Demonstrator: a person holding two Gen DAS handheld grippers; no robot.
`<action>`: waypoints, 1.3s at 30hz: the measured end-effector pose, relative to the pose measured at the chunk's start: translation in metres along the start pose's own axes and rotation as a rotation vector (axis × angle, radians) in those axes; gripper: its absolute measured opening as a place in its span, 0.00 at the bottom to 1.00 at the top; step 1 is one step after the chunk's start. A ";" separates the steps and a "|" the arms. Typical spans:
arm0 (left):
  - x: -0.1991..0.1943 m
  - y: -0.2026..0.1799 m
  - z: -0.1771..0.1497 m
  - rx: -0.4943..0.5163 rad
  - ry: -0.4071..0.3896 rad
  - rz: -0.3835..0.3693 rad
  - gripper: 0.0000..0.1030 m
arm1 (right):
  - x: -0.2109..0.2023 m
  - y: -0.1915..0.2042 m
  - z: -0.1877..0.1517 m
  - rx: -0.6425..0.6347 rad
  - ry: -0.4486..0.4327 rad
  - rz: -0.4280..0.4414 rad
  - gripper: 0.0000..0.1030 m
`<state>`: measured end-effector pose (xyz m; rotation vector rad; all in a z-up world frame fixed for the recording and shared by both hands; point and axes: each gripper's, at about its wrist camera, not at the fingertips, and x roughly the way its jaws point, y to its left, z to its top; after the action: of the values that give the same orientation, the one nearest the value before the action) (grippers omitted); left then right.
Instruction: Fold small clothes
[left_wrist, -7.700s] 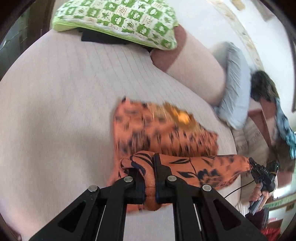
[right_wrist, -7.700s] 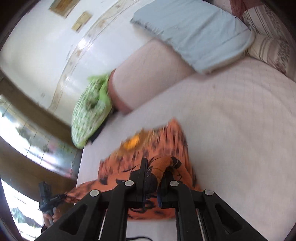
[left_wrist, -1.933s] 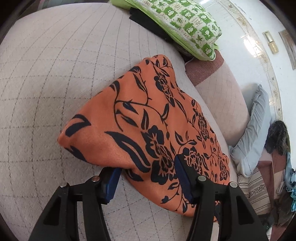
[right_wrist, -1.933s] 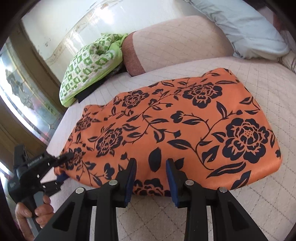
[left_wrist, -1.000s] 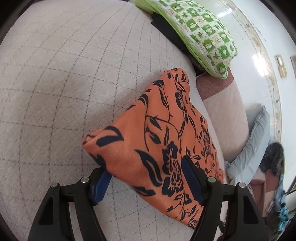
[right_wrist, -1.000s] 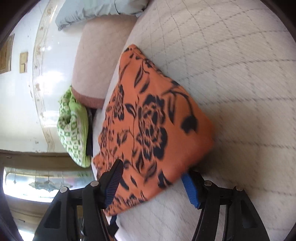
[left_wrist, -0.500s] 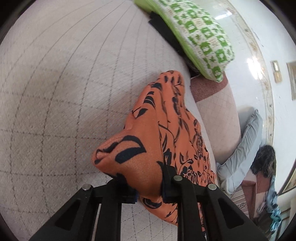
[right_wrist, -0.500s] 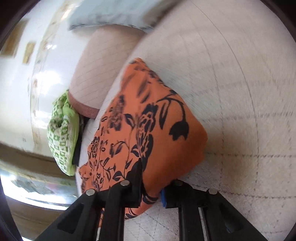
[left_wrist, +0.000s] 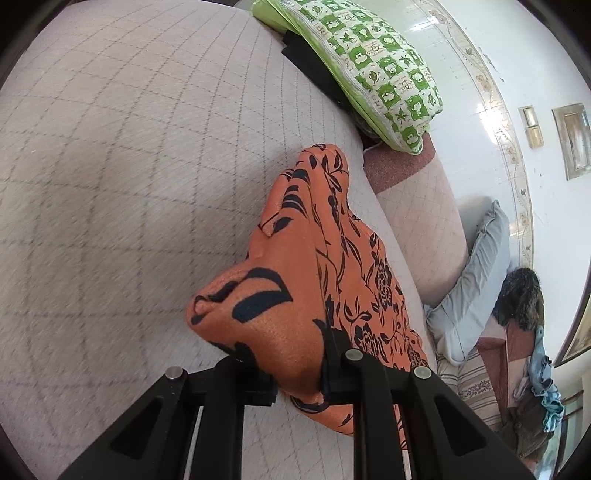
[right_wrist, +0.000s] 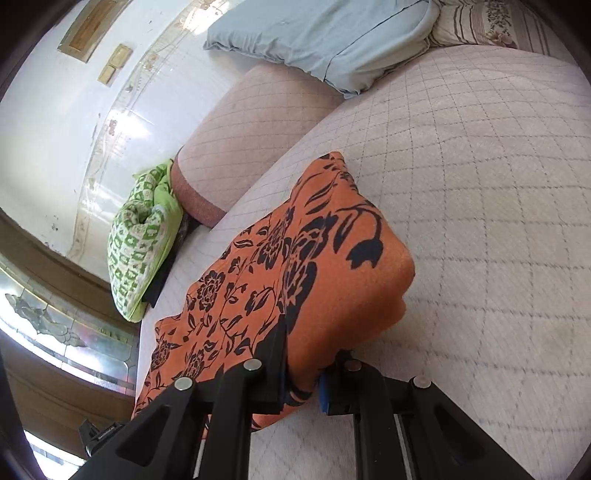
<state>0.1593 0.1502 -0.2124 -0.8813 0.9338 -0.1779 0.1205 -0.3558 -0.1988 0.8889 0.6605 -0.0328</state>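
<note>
An orange garment with a dark floral print (left_wrist: 314, 266) lies folded on a pale quilted couch seat (left_wrist: 110, 166). My left gripper (left_wrist: 299, 373) is shut on its near left corner, which bulges up between the black fingers. In the right wrist view the same garment (right_wrist: 295, 266) stretches away toward the backrest, and my right gripper (right_wrist: 301, 384) is shut on its near right corner, lifted a little off the seat. Blue pads show at the right finger (right_wrist: 323, 397).
A green-and-white patterned pillow (left_wrist: 369, 62) leans on the armrest (left_wrist: 417, 192) behind the garment. A light blue pillow (right_wrist: 325, 37) and a striped cushion (right_wrist: 480, 22) lie farther along the couch. Dark clothes (left_wrist: 521, 302) pile at the right. The left hand-held gripper (right_wrist: 99, 439) shows low left.
Both grippers closed on the garment's near corners, which were lying between open jaws a second ago. The right one has since lifted and rolled; the left corner is bunched and raised.
</note>
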 end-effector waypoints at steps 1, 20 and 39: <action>-0.003 0.002 -0.002 0.001 0.002 -0.001 0.17 | -0.002 -0.001 -0.002 -0.005 0.003 0.001 0.12; 0.013 0.023 0.001 -0.147 0.054 0.038 0.33 | -0.012 -0.037 -0.007 0.163 0.295 -0.066 0.60; -0.004 -0.020 0.004 0.167 -0.031 0.046 0.19 | 0.123 0.110 -0.060 -0.299 0.334 -0.042 0.04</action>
<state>0.1642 0.1413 -0.1943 -0.7059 0.8957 -0.1990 0.2203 -0.2117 -0.2152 0.5952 0.9678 0.1761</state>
